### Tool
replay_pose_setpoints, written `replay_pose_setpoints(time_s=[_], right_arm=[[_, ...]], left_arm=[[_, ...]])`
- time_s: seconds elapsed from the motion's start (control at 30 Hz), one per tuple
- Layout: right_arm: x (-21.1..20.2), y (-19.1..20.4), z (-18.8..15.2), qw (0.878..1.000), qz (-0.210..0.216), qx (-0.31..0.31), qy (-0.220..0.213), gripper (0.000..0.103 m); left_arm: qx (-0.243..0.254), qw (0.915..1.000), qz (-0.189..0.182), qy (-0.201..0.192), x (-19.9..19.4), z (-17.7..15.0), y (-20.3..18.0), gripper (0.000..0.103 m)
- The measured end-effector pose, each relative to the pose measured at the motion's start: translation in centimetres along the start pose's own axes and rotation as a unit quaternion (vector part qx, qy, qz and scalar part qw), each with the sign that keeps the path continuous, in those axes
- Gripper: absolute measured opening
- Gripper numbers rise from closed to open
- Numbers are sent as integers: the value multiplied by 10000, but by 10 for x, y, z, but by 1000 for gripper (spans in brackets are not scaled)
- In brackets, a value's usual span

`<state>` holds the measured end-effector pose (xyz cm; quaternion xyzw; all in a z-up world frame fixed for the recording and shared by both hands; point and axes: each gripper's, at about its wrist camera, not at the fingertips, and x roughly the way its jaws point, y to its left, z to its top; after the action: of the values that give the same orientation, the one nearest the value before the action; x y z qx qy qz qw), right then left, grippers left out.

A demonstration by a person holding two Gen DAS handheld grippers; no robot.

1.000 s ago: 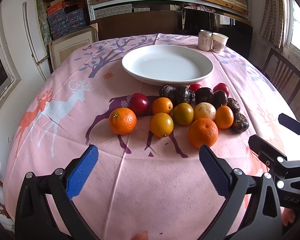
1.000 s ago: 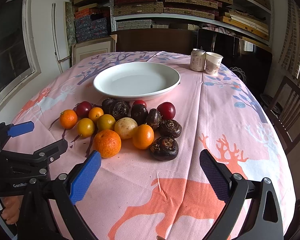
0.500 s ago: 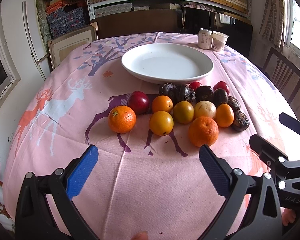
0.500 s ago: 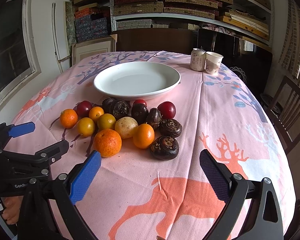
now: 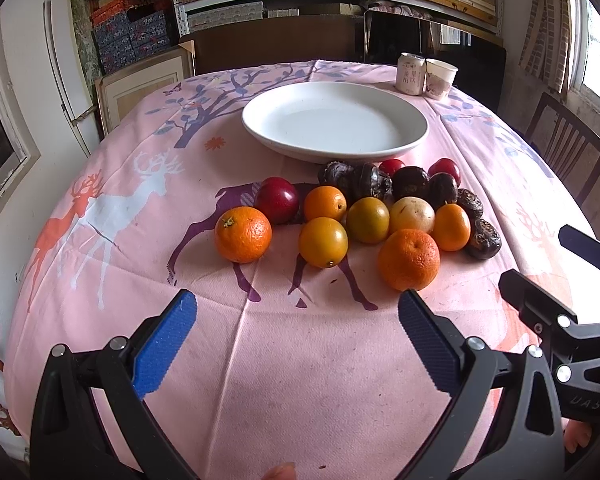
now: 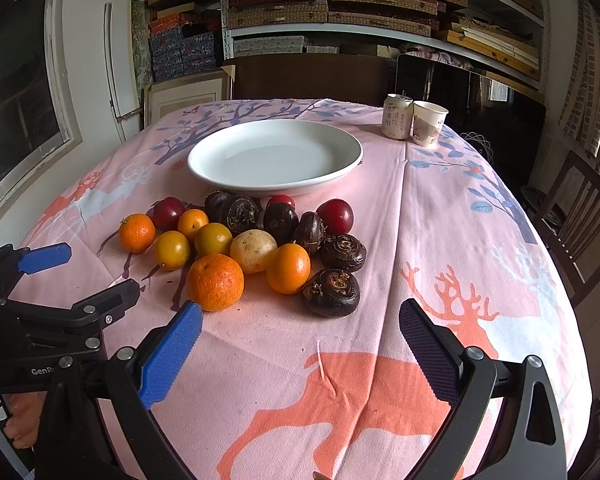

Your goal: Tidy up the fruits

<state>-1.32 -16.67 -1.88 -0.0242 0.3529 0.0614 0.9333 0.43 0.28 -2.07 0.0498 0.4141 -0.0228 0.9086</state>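
Both grippers have eased slightly nearer the fruit pile (image 6: 256,244) since a second ago. Left gripper (image 5: 296,332) and right gripper (image 6: 300,332) hover short of it, jaws spread apart and holding nothing. Just behind the pile sits the white plate (image 6: 340,168), bare.

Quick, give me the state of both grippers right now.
Left gripper: open, holding nothing, short of the fruit.
Right gripper: open, holding nothing, short of the fruit.
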Motion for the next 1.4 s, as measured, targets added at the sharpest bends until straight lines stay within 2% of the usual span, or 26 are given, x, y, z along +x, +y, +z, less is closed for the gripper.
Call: replay_pose_setpoints(time_s=[0.2, 0.3, 0.5, 0.6, 0.7, 0.83, 0.93, 1.03, 1.13, 1.17, 1.2, 1.27, 1.33, 1.37, 1.4], right_arm=[[7, -1, -2, 9999, 13, -56, 127, 99], [24, -8, -5, 9988, 16, -200, 451, 99], [54, -36, -12, 9939, -22, -240, 1075, 99], [68, -51, -14, 9914, 73, -143, 1300, 99], [71, -59, -13, 9915, 246, -255, 1253, 100], [71, -62, -12, 9888, 501, -583, 1276, 100], [73, -62, -9, 9863, 625, -751, 1327, 100], [75, -65, -3, 9871, 743, -667, 1250, 100], [75, -66, 7, 9894, 962, -440, 993, 99], [79, -63, 10, 9889, 967, -478, 1018, 97], [83, -61, 12, 9881, 972, -523, 1070, 89], [90, -56, 15, 9876, 915, -613, 1122, 82], [91, -52, 17, 9864, 954, -748, 1110, 69], [90, -50, 17, 9860, 963, -810, 1097, 66], [90, -48, 17, 9854, 989, -862, 1081, 57]], left_arm=[[56, 9999, 54, 79, 9, 0, 1, 99], [98, 9992, 225, 314, 28, 4, 11, 99], [77, 9960, 185, 866, 67, 9, 31, 99], [96, 9961, 93, 878, 75, 12, 35, 99], [216, 9959, -14, 875, 79, 15, 35, 99], [320, 9949, -595, 745, 85, 14, 48, 99], [682, 9919, -817, 688, 88, 16, 51, 99], [899, 9886, -989, 694, 90, 19, 53, 99], [951, 9879, -1015, 690, 94, 24, 53, 99], [942, 9882, -999, 672, 96, 27, 53, 99], [929, 9886, -981, 666, 98, 29, 54, 99], [919, 9884, -1016, 653, 100, 32, 53, 99], [983, 9877, -1058, 603, 99, 33, 51, 99], [1051, 9869, -1086, 572, 98, 33, 49, 95], [1133, 9856, -1134, 534, 97, 33, 47, 91]])
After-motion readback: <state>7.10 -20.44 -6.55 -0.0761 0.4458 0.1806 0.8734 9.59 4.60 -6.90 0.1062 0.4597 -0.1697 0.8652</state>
